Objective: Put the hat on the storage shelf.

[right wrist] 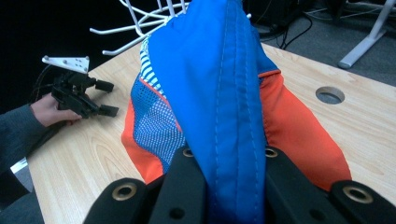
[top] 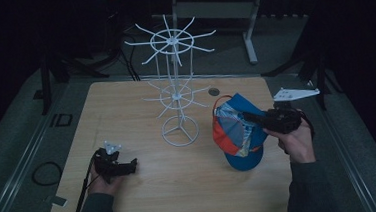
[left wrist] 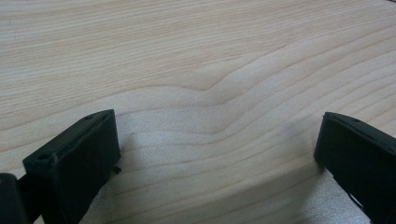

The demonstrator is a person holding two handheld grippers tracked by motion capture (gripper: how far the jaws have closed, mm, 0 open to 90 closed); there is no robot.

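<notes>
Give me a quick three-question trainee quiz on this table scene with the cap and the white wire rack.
1. True or false: the right gripper is shut on the cap.
2. What lies between the left gripper jaws? A) the cap B) bare table C) a rack arm
3. Fill in: the white wire rack stands ____ on the table.

Key: 1 true; 2 B; 3 upright.

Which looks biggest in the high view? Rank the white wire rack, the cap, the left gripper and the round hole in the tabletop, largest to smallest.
1. white wire rack
2. cap, held in the right gripper, which may stand nearer the camera
3. left gripper, jaws apart
4. round hole
</notes>
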